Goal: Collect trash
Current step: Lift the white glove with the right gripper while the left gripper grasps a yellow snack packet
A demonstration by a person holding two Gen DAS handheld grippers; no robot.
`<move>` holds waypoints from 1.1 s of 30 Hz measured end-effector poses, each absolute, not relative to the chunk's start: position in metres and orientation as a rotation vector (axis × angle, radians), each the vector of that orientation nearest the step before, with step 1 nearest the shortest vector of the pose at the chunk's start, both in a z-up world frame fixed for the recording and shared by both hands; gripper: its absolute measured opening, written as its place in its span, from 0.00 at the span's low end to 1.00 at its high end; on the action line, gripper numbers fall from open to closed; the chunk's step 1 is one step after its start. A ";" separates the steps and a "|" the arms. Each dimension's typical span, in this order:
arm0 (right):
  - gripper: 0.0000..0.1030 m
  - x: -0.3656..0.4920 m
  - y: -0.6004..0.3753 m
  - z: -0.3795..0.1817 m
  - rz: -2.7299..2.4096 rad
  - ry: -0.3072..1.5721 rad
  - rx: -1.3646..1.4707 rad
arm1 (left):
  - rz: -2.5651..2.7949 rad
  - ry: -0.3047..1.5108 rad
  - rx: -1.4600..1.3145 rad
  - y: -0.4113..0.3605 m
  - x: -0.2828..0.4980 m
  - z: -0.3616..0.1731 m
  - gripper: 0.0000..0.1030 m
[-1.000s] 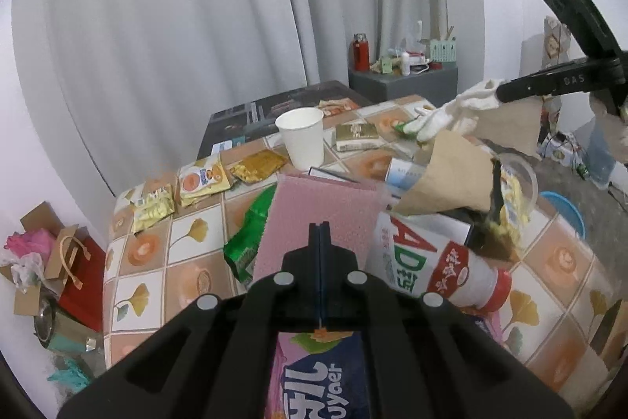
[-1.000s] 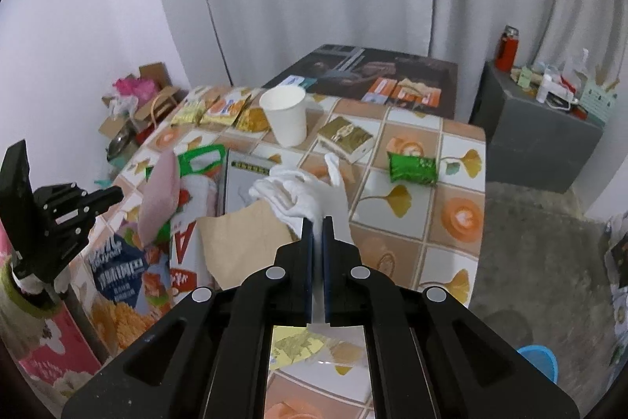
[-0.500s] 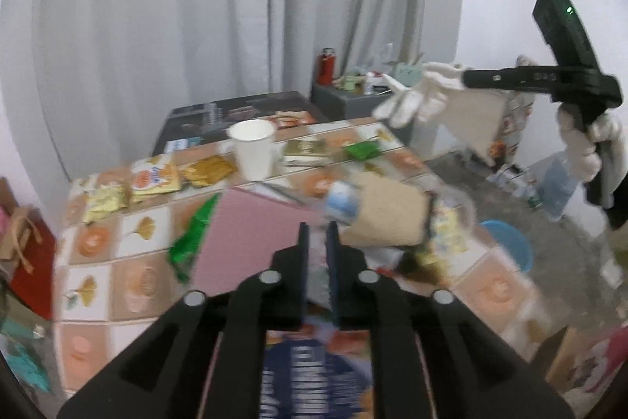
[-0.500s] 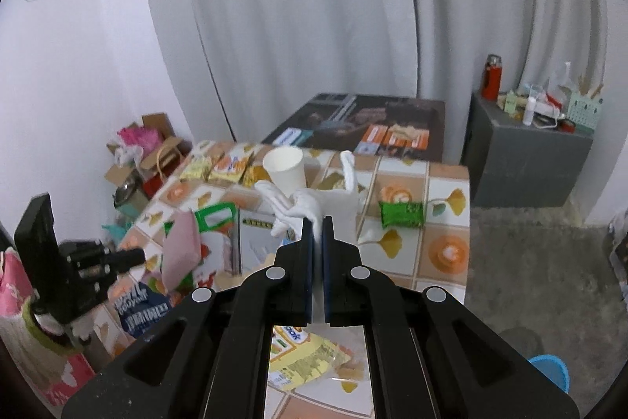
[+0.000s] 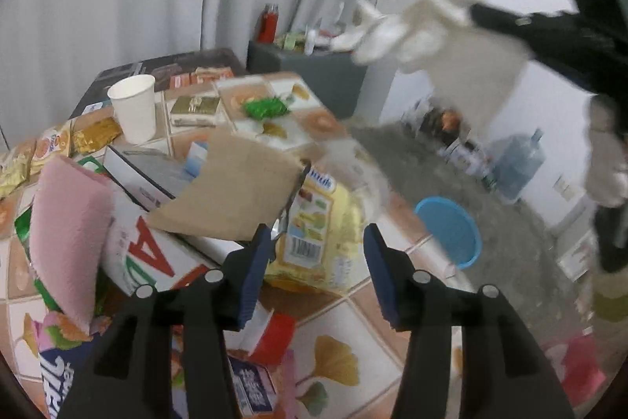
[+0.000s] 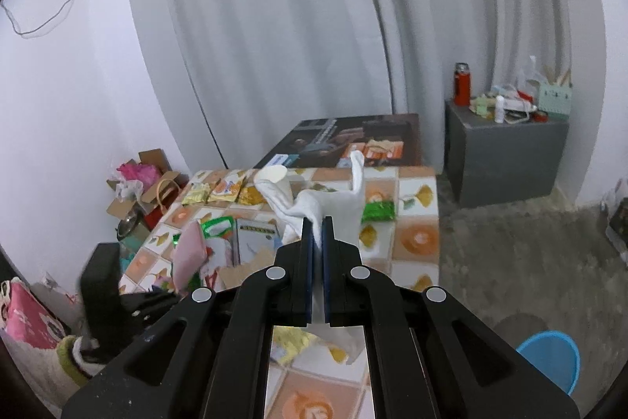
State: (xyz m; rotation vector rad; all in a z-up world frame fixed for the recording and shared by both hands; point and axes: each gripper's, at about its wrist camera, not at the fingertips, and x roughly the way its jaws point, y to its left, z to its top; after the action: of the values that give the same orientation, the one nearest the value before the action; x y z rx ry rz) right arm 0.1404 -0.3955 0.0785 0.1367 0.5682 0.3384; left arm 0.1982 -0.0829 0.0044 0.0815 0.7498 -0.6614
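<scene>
My right gripper (image 6: pixel 318 227) is shut on a white glove (image 6: pixel 327 205), held up in the air over the tiled table (image 6: pixel 418 240). In the left wrist view the same glove (image 5: pixel 400 26) hangs blurred from the right gripper (image 5: pixel 477 13) at the upper right. My left gripper (image 5: pixel 318 275) is low over the table's near corner. Its jaws are opening and nothing sits between the pads. Just beyond them lies a yellow snack bag (image 5: pixel 314 222). A blue bin (image 5: pixel 451 232) stands on the floor past the table edge.
Litter on the table: a pink sponge (image 5: pixel 70 230), brown card (image 5: pixel 231 191), a white paper cup (image 5: pixel 133 107), a green wrapper (image 5: pixel 263 107), a red-and-white carton (image 5: pixel 145 258) and several snack packets (image 6: pixel 219 191). A grey cabinet (image 6: pixel 506 148) stands by the curtain. Bags crowd the floor at left.
The left jaws, shut a second ago, have parted and the left view has swung right toward the yellow bag and bin. The right gripper has lifted the glove off the table.
</scene>
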 end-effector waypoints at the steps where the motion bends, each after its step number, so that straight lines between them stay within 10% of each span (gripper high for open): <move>1: 0.03 0.137 -0.399 0.076 0.337 0.570 0.145 | -0.645 0.760 0.107 -0.088 0.201 0.001 0.46; 6: 0.03 0.128 -0.416 0.062 0.327 0.582 0.185 | -0.596 0.818 0.168 -0.095 0.212 -0.011 0.45; 16: 0.03 0.118 -0.429 0.048 0.321 0.586 0.235 | -0.595 0.841 0.242 -0.096 0.204 -0.017 0.00; 28: 0.03 0.104 -0.433 0.049 0.315 0.578 0.252 | -0.667 0.805 0.110 -0.080 0.197 0.010 0.01; 33: 0.03 0.100 -0.432 0.047 0.317 0.579 0.253 | -0.703 0.803 0.086 -0.089 0.220 0.018 0.36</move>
State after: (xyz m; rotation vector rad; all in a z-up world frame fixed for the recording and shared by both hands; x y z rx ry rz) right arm 0.1003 -0.4320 0.0471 0.2532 0.5792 0.3171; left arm 0.2202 -0.0892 0.0178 0.0862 0.8028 -0.7031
